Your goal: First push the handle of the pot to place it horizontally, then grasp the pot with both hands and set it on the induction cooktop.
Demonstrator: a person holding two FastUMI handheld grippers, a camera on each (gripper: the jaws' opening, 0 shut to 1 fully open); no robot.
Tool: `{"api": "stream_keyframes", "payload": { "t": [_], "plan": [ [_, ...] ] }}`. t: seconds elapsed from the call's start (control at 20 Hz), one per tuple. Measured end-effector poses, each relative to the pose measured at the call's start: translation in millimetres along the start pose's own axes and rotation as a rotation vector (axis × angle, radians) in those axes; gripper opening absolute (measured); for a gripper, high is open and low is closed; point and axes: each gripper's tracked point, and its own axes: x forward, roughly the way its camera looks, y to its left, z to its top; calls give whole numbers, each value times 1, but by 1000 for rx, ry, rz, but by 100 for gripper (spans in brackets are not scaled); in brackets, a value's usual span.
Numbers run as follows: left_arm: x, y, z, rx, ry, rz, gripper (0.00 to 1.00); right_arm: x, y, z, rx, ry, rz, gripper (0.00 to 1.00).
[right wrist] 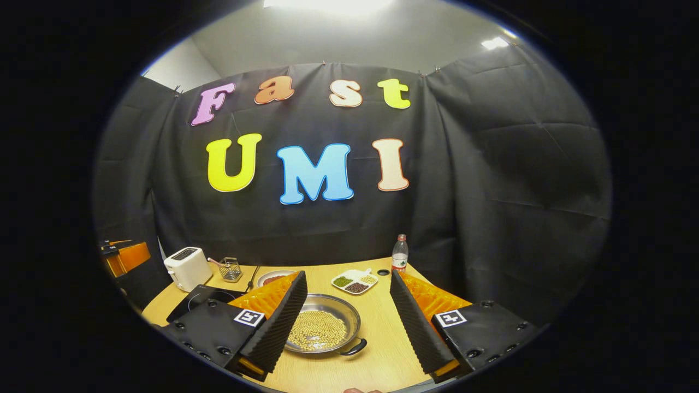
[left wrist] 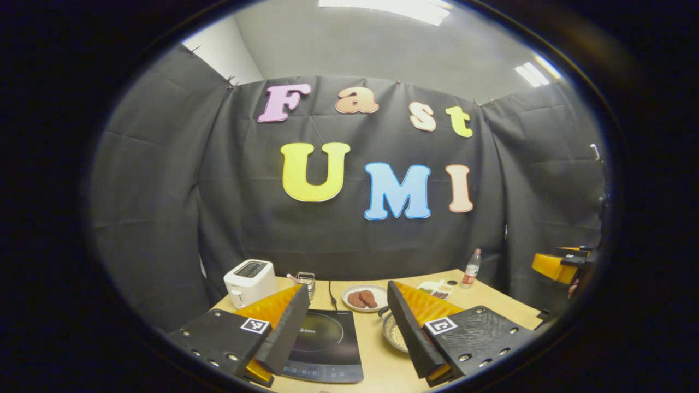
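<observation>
A shallow steel pot (right wrist: 327,327) holding pale beans sits on the wooden table (right wrist: 382,355), between the fingers of my right gripper (right wrist: 347,275), which is open and held above it. One dark handle (right wrist: 354,347) sticks out at the pot's near right rim. The black induction cooktop (left wrist: 323,341) lies flat, framed by my open left gripper (left wrist: 347,288). In the left gripper view the pot (left wrist: 393,333) is mostly hidden behind the right finger, just right of the cooktop. The cooktop (right wrist: 203,297) lies left of the pot in the right gripper view.
A white toaster (left wrist: 250,281), a small wire basket (left wrist: 306,281) and a plate of brown food (left wrist: 365,297) stand behind the cooktop. A divided dish of beans (right wrist: 355,282) and a water bottle (right wrist: 400,254) sit at the back right. Black cloth walls the table.
</observation>
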Motion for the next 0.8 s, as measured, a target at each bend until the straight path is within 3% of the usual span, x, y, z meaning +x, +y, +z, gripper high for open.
{"api": "stream_keyframes", "payload": {
  "t": [0.8],
  "plan": [
    [-7, 38, -30, -66, 36, 98, 87, 23, 39, -17, -58, 112, 123, 96]
  ]
}}
